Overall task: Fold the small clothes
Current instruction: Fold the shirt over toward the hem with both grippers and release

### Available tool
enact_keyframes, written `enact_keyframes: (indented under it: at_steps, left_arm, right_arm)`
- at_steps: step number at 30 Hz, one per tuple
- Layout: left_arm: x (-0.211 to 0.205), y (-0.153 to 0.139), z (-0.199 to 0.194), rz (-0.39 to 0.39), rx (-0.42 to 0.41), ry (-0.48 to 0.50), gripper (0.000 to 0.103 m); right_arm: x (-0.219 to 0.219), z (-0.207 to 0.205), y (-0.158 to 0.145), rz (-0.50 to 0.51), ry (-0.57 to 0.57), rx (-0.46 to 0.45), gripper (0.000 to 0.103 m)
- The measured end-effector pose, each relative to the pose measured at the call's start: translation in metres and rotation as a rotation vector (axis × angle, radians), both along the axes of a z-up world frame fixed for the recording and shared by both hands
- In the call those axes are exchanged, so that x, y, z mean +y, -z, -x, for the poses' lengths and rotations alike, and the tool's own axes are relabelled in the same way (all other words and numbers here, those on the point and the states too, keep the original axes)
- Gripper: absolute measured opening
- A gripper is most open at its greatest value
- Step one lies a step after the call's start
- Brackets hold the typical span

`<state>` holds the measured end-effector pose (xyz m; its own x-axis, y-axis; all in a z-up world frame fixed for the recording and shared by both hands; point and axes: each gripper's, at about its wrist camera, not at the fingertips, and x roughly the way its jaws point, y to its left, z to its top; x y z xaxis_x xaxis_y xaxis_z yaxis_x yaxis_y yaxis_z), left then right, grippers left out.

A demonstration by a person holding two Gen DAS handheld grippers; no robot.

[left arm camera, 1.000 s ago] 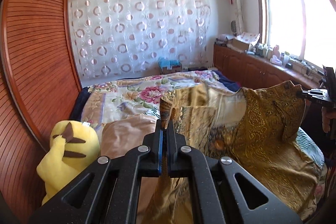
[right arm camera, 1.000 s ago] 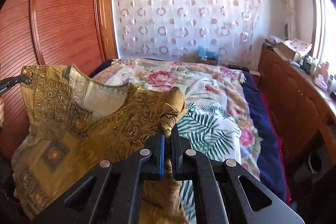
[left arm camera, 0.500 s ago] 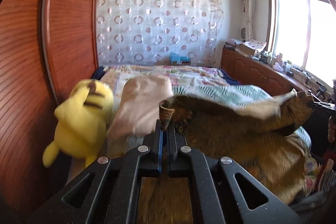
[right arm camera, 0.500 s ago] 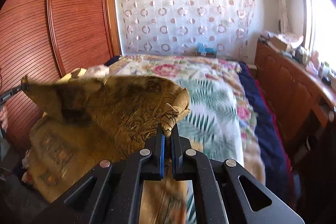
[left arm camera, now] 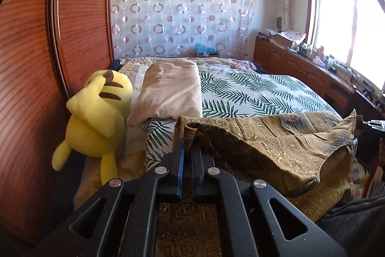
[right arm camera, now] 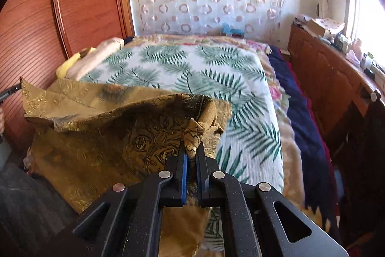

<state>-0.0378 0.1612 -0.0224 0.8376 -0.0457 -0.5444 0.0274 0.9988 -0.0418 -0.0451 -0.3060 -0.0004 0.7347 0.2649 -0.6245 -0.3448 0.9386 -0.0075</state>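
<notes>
A golden-brown patterned garment [left arm camera: 276,143] lies spread across the near end of the bed, its top edge stretched between both grippers. My left gripper [left arm camera: 188,143] has a rolled corner of the cloth between its pads; its jaws are opening, with a narrow gap showing. In the right wrist view the garment [right arm camera: 108,136] bunches up at my right gripper [right arm camera: 191,151], which is shut on the other corner. The right gripper's tip [left arm camera: 375,123] shows at the far right of the left view. The left gripper's tip [right arm camera: 7,93] shows at the far left of the right view.
The bed has a palm-leaf bedspread [right arm camera: 192,69]. A yellow plush toy [left arm camera: 96,117] and a pink pillow [left arm camera: 168,90] lie at its left side, beside a wooden wardrobe [left arm camera: 36,64]. A low wooden cabinet [right arm camera: 324,74] runs along the right under the window.
Both grippers came down and forward together. The garment went from hanging upright between them to lying over the bed's near end. The left jaws have parted slightly.
</notes>
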Motion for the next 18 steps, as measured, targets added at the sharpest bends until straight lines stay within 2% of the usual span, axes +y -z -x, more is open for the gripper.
enact_keyframes:
  at_steps: [1, 3, 5, 7, 8, 11, 14, 16, 18]
  left_arm:
    - [-0.001, -0.003, 0.003, -0.02, -0.014, -0.006, 0.018]
    - [0.0, -0.01, 0.005, -0.044, -0.041, -0.023, 0.038]
    - [0.001, -0.016, 0.007, -0.037, -0.067, -0.022, 0.048]
    - [0.001, -0.021, 0.005, -0.038, -0.076, -0.025, 0.067]
    - [0.001, -0.022, 0.004, -0.039, -0.08, -0.026, 0.079]
    - [0.0, -0.021, -0.002, -0.022, -0.076, -0.012, 0.08]
    - [-0.004, -0.017, -0.01, -0.02, -0.052, -0.009, 0.08]
    - [-0.006, -0.014, -0.016, -0.037, -0.041, -0.015, 0.08]
    - [-0.007, -0.012, -0.021, -0.036, -0.032, -0.018, 0.08]
  right_arm:
    - [0.0, -0.002, -0.001, -0.004, 0.003, 0.006, 0.005]
    - [-0.004, -0.005, -0.007, -0.042, 0.011, -0.003, 0.005]
    - [-0.007, 0.004, -0.015, -0.077, 0.002, -0.027, 0.005]
    - [-0.006, 0.01, -0.022, -0.063, -0.004, -0.06, 0.011]
    - [-0.005, 0.014, -0.028, -0.051, -0.008, -0.077, 0.012]
    - [-0.002, 0.022, -0.042, -0.024, -0.021, -0.108, 0.019]
    - [-0.004, 0.027, -0.053, -0.012, -0.019, -0.133, 0.034]
    - [-0.005, 0.03, -0.057, -0.01, -0.002, -0.15, 0.049]
    - [-0.009, 0.037, -0.052, -0.015, 0.013, -0.154, 0.05]
